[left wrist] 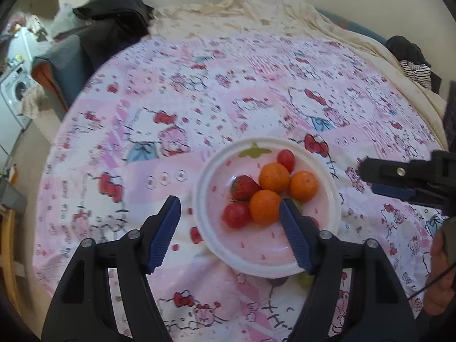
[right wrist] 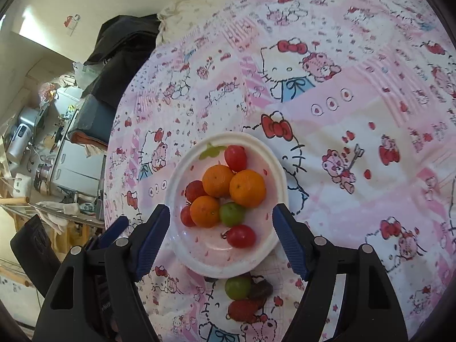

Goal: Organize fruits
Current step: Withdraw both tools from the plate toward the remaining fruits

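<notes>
You're looking at three oranges, cherry tomatoes and a green fruit sitting piled in the plate; more fruit is lying just beside its rim.

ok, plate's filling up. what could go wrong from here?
1. The three oranges sit bunched with the tomatoes, so a fruit dropped on top may roll out over the plate's low rim.
2. The plate rests on a soft, wrinkled bedsheet; a nudge from either open hand-held gripper could tip it.
3. The green fruit and strawberry on the sheet lie touching, so grasping one may shove the other.
</notes>
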Demonstrator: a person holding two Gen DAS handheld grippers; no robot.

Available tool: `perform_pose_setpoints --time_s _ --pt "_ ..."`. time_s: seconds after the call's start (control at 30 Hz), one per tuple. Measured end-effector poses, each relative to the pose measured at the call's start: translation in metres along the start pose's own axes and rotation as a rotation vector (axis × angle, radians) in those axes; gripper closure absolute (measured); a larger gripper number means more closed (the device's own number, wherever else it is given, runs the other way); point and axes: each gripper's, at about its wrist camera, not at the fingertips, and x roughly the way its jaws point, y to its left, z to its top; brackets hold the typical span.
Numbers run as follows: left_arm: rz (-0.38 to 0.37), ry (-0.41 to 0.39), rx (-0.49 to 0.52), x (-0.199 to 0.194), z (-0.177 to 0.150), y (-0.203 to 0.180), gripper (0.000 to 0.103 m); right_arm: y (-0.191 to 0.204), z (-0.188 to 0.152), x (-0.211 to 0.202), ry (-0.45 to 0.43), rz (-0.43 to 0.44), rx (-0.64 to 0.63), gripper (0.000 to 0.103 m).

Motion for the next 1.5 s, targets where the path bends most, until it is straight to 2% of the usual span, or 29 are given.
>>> perform_pose_setpoints --time_s 0.2,0.43,0.6,0.7,0.83,1.0,1.27,1.3,1.33,1.37,1.5 --pt "0.022 -0.050 -0.016 -0.025 -0.002 0.009 0.035 -0.002 -0.011 -0.027 -0.035 -0.005 0.006 0.026" --pt "0.019 -0.061 -0.054 -0.046 -0.011 0.022 0.035 -0.011 -0.029 -0.042 -0.040 -0.012 0.043 0.026" --pt "0.003 -0.036 -0.107 -0.051 -0.022 0.031 0.035 -0.014 -0.046 -0.035 0.025 -0.032 0.044 0.026" --pt "0.009 -0.028 -0.109 -0.054 -0.029 0.032 0.035 -0.008 -0.060 -0.016 0.131 -0.054 -0.001 0.026" --pt "0.015 -0.023 -0.106 -0.057 -0.034 0.033 0.035 -0.007 -0.080 0.011 0.244 -0.074 -0.012 0.036" --pt "0.013 -0.010 -0.141 -0.058 -0.039 0.040 0.035 -0.002 -0.089 0.043 0.315 -0.133 -0.037 0.045" --pt "0.004 0.010 -0.161 -0.056 -0.046 0.041 0.035 0.015 -0.100 0.064 0.293 -0.315 -0.184 0.051" --pt "0.004 0.011 -0.159 -0.056 -0.047 0.041 0.035 0.016 -0.102 0.064 0.287 -0.332 -0.197 0.053" --pt "0.004 0.013 -0.156 -0.056 -0.047 0.040 0.035 0.017 -0.103 0.064 0.283 -0.346 -0.212 0.060" --pt "0.005 0.014 -0.154 -0.056 -0.048 0.039 0.035 0.018 -0.104 0.063 0.287 -0.332 -0.223 0.068" --pt "-0.005 0.024 -0.148 -0.055 -0.050 0.037 0.035 0.019 -0.104 0.045 0.278 -0.302 -0.234 0.071"
